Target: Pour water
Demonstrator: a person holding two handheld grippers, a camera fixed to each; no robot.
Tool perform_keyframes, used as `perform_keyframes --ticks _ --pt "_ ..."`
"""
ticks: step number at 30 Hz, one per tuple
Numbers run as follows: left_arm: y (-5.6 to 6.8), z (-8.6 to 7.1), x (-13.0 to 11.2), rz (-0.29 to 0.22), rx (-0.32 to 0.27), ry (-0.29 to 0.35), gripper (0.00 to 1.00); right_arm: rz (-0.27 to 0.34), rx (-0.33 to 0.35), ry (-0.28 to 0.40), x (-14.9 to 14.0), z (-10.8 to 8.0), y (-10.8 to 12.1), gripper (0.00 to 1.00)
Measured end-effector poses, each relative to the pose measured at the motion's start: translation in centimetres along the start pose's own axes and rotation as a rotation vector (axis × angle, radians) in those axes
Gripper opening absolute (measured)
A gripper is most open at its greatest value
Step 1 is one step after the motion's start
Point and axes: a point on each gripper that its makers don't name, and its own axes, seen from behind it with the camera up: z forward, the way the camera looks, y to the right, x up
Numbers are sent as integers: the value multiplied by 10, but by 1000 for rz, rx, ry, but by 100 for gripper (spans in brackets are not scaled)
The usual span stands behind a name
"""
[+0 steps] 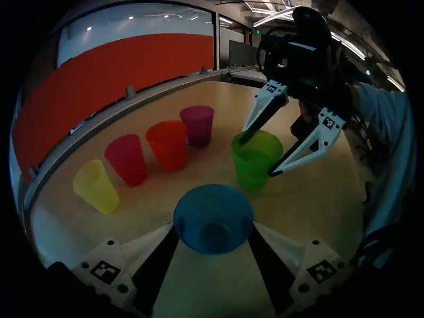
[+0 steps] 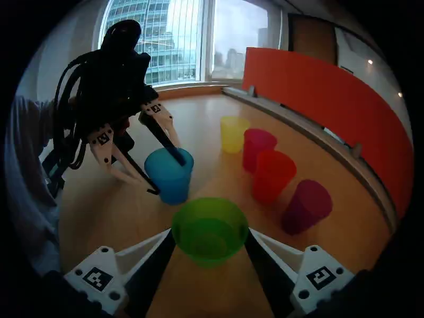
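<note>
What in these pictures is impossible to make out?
- Water in the blue cup or green cup: both views, tinted plastic and dim light reveal no surface.
- Who wears the sleeve: left gripper view, cut off by the edge.

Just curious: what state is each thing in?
Blue plastic cup: upright, gripped by left gripper.
Green plastic cup: upright, gripped by right gripper.
Yellow plastic cup: upright, free.
Pink plastic cup: upright, free.
Orange plastic cup: upright, free.
Purple plastic cup: upright, free.

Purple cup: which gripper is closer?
Right. The right gripper, around the green cup, sits beside the purple cup; the left gripper, around the blue cup, is farther off.
</note>
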Motion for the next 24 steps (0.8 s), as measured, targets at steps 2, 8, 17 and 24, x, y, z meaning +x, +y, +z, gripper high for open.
perform_keyframes --ticks 2,8,17,24 --pt "-1 1 -2 -4 0 -3 86 3 1 -3 -2 1 -1 91" --pt "-3 1 -8 -11 3 -12 86 10 -2 -2 -6 -1 -1 92" --pt "-4 -3 -14 -16 8 -26 90 27 -14 8 -7 -5 0 98" --pt "-4 -10 -22 -43 19 -44 95 30 -30 -2 -17 -13 0 100"
